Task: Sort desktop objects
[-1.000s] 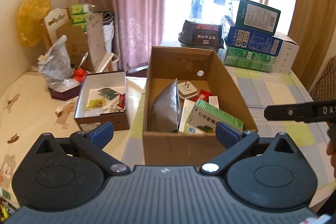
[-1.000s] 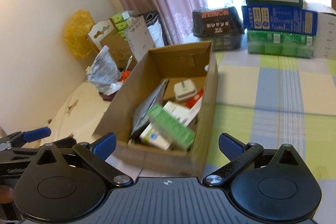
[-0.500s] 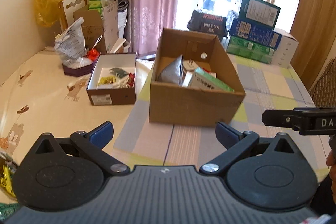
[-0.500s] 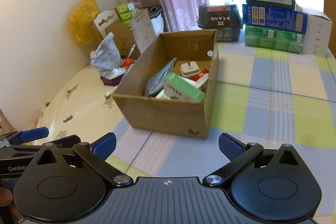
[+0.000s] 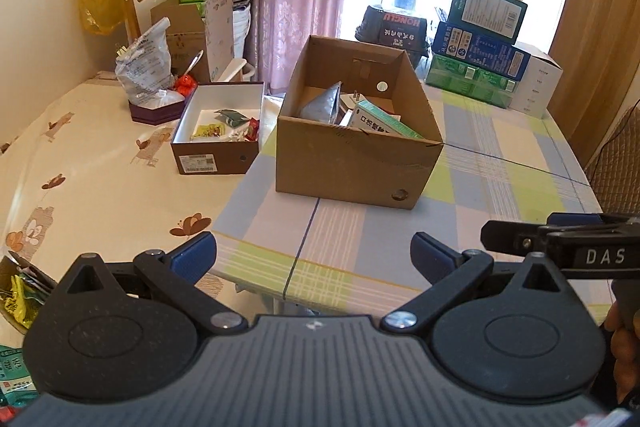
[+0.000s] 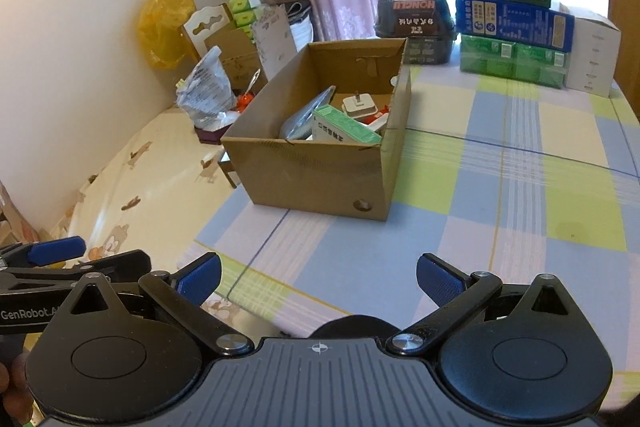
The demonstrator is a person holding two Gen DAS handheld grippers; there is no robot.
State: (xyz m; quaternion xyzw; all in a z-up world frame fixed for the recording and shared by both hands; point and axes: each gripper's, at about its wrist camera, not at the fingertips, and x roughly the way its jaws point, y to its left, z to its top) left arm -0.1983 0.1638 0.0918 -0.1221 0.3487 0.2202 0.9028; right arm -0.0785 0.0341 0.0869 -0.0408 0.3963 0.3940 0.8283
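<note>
With your left gripper [image 5: 313, 257] and right gripper [image 6: 319, 279] spread wide and empty at the table's [image 6: 500, 211] near edge, whatever you drop into the crowded cardboard box [image 6: 320, 171] could, I think, perch on the green carton [image 6: 346, 129] and slide out.

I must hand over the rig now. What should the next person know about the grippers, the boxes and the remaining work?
Left gripper: open, empty, above the near table edge.
Right gripper: open, empty, beside it.
Cardboard box: on the checked cloth, holding a green carton, a grey pouch and a white plug.
Shoe box: to its left, holding small packets.
Done: several items boxed.
Left: cannot tell; some packets lie at the near left edge.
</note>
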